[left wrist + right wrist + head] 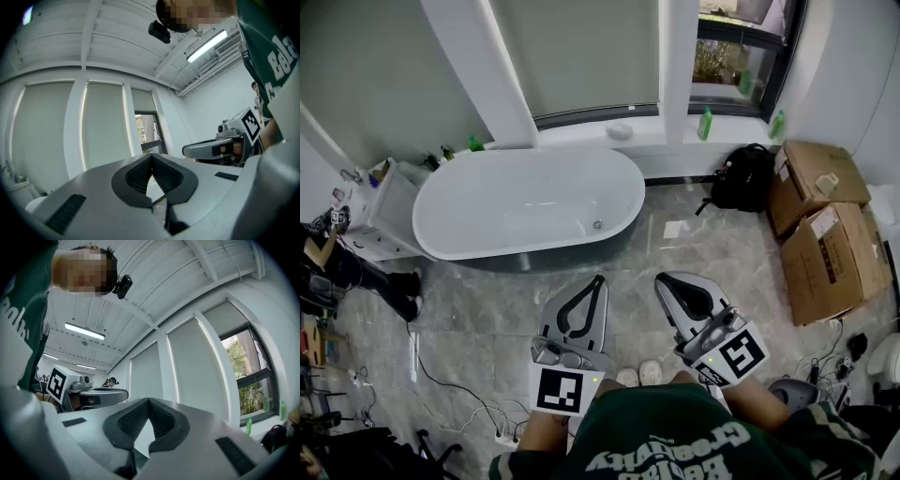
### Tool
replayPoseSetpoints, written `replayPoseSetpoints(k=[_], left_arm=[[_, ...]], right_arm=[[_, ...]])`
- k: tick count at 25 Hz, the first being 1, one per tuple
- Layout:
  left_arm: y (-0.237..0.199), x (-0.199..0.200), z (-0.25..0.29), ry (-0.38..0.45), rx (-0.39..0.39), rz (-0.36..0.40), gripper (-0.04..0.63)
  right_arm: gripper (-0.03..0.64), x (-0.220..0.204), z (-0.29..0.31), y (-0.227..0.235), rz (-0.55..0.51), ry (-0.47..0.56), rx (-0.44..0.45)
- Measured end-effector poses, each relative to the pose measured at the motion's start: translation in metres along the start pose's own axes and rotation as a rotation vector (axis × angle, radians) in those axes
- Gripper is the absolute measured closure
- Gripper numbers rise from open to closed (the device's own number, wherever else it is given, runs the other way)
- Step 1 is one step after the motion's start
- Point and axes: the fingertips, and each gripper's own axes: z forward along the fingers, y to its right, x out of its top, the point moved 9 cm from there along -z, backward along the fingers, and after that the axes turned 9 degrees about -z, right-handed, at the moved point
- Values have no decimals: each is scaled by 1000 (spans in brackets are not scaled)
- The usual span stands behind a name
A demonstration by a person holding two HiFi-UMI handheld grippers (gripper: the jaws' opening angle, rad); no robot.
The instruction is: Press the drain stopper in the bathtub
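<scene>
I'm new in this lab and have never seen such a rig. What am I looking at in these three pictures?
There is no robot: a person in a green shirt holds a two-jaw gripper in each hand. The head view comes from a camera on the person's head, looking down. It shows the left gripper and right gripper pointing toward a white bathtub, with the drain stopper at its bottom. A black backpack and cardboard boxes sit on the floor at the right. The other two pictures come from cameras riding on each gripper, looking along its jaws. Both grippers are shut and hold nothing.
</scene>
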Motion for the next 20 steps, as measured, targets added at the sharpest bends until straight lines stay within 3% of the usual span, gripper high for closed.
replayPoseSetpoints(k=[20], left_arm=[[47,-12,-2,-22,10,-20,586]], right_arm=[[603,-13,-48,4,17,-6,-21]])
